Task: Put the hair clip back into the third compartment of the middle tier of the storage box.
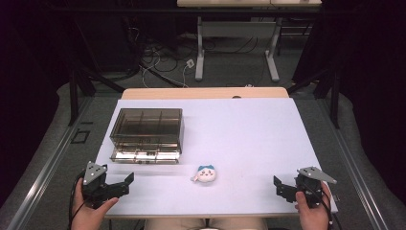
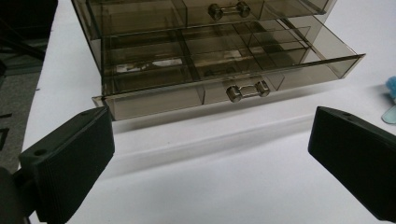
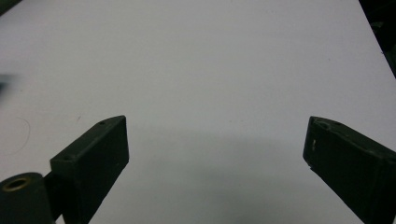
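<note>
Both tools rest at the near edge of the table; left gripper jaws spread wide and empty, right gripper likewise. The soft toy lies between them, near the smoky plastic drawer box, whose bottom drawer stands pulled out; the compartments look empty, though glare obscures them. Recommended: approach the toy from above, pinch its middle, lift clear of the drawer's front wall.

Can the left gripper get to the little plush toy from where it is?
Probably yes. The left gripper is open, and bare table lies between it and the plush toy; the drawer box sits farther back.
</note>
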The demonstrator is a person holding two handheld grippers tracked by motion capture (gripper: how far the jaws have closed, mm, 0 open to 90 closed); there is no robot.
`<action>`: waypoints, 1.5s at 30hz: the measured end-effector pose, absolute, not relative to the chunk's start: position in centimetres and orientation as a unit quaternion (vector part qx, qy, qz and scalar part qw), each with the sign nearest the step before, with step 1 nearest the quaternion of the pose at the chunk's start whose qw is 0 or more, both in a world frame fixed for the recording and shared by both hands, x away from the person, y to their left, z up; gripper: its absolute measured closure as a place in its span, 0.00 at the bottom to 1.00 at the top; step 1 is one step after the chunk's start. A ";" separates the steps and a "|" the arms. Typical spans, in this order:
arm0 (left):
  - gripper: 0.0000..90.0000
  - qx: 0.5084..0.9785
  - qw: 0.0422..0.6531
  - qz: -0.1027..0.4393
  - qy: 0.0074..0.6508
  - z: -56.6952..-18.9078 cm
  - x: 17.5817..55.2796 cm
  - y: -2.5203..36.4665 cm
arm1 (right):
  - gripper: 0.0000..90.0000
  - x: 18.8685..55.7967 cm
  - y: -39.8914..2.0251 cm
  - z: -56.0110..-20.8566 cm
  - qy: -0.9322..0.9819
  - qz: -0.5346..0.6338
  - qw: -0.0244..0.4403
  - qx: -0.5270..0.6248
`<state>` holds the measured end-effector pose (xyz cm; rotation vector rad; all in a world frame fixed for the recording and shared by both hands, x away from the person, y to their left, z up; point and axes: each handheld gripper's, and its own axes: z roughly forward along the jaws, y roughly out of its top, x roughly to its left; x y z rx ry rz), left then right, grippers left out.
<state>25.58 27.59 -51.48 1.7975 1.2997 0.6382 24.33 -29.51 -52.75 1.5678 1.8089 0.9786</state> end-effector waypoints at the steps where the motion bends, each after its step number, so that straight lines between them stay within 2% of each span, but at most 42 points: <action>1: 0.00 0.714 0.404 0.253 0.513 -51.5 25.6 27.5 | 0.07 24.3 -29.5 -52.7 0.673 0.364 0.274 0.583; 18: 0.00 0.710 0.422 0.265 0.497 -50.8 24.5 27.6 | 0.07 24.9 -28.6 -53.3 0.689 0.356 0.278 0.567; 30: 0.00 0.705 0.447 0.252 0.490 -50.5 24.1 26.9 | 0.07 25.1 -28.4 -53.3 0.688 0.362 0.280 0.563; 45: 0.01 0.726 0.461 0.235 0.453 -49.8 24.2 23.7 | 0.07 25.2 -28.1 -53.4 0.691 0.365 0.276 0.559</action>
